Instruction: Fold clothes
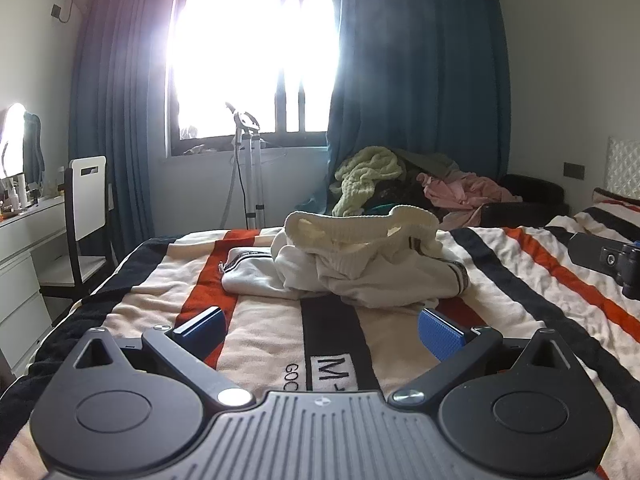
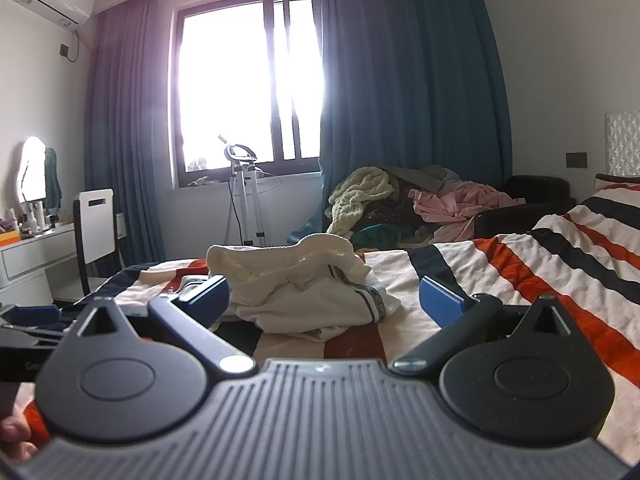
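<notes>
**Both grippers wide, facing an unfolded heap**

The cream garment (image 1: 344, 268) lies crumpled on the striped blanket (image 1: 520, 280), just ahead of the left gripper (image 1: 320, 330) and right gripper (image 2: 322, 300). Both gape wide and empty, likely poised to grab. Ribbed knit hem, soft limp cloth, patterned trim.

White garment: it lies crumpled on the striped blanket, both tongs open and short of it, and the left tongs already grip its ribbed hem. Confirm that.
One thing is wrong: the left tongs grip nothing. The left wrist view shows them open, short of the white garment, which lies crumpled on the striped blanket. The right tongs are open too.
</notes>
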{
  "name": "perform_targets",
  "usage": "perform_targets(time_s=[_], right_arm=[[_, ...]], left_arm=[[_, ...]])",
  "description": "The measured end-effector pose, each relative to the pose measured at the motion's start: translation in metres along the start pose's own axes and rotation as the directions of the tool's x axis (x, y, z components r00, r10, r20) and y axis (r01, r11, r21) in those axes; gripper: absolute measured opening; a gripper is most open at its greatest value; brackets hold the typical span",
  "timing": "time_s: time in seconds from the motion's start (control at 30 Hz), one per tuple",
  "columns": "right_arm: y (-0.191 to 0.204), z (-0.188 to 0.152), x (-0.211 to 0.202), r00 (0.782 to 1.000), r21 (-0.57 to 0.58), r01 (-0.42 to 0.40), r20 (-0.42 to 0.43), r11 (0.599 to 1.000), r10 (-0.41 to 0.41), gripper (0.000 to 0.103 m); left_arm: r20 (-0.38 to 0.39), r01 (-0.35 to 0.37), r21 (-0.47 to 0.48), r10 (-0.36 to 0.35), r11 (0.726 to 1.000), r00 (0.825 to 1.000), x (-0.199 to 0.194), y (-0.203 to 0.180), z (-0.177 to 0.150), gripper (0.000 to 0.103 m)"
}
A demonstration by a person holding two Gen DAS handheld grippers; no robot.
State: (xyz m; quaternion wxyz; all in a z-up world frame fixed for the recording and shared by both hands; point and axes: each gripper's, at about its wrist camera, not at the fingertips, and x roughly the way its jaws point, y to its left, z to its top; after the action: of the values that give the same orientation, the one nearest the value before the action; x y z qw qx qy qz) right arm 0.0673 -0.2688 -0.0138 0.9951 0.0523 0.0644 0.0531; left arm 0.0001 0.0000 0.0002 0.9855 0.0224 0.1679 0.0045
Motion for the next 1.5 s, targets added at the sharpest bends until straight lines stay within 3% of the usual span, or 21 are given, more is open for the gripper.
perform_targets(time_s=[0.9, 1.37, 1.5], right_arm=[[0.002, -0.011, 0.011, 1.0, -0.002, -0.007, 0.005, 1.0, 0.007, 0.103], [-0.003, -0.011, 0.009, 0.999, 0.034, -0.017, 0.031, 0.999, 0.016, 0.103], [-0.006, -0.014, 0.012, 0.999, 0.036, -0.015, 0.047, 0.999, 0.013, 0.103]], left_arm=[[-0.055, -0.009, -0.058, 0.006, 0.998, 0.998, 0.014, 0.002, -0.007, 0.103], [-0.038, -0.022, -0.042, 0.02, 0.999, 0.999, 0.009, 0.0, -0.007, 0.103], [-0.016, -0.037, 0.002, 0.037, 0.999, 0.999, 0.007, -0.004, -0.009, 0.103]])
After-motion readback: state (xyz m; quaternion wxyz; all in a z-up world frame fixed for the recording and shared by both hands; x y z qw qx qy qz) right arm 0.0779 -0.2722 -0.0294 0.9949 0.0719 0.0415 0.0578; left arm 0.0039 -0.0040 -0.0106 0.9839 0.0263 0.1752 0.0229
